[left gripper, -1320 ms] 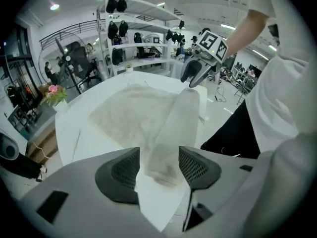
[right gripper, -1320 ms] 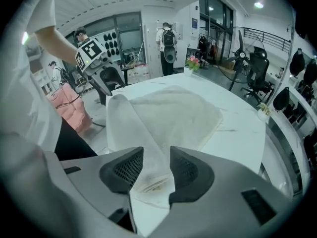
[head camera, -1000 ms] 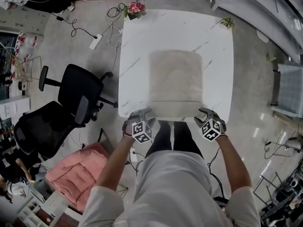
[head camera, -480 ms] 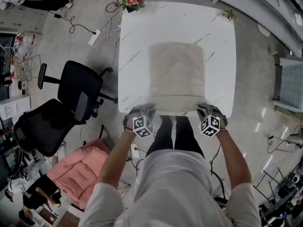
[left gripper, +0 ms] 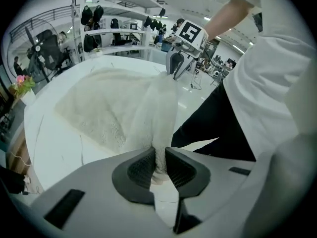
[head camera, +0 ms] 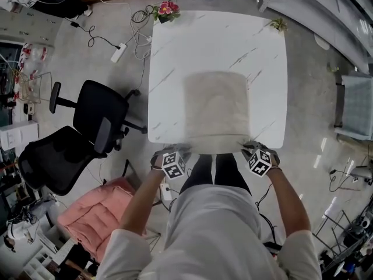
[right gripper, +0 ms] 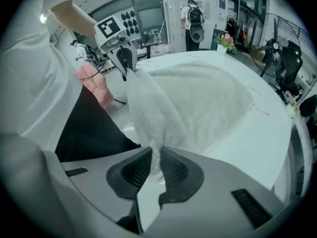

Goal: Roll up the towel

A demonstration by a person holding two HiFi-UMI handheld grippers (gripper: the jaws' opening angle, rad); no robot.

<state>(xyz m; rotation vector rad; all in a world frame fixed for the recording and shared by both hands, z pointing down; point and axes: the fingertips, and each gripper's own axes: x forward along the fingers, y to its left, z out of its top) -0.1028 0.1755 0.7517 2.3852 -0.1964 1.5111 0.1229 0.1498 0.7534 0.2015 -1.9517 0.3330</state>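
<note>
Pinching one near corner each, the left gripper [left gripper: 159,165] and right gripper [right gripper: 154,168] have just closed on the cream fluffy towel [head camera: 217,109]. It lies ahead of them on the white marble table [head camera: 175,45], likely so the roll starts evenly.

Side by side and tilted steeply down, the left gripper [head camera: 181,149] and right gripper [head camera: 246,147] have just closed their jaws, each pinching one near corner of the towel [head camera: 217,111].
</note>
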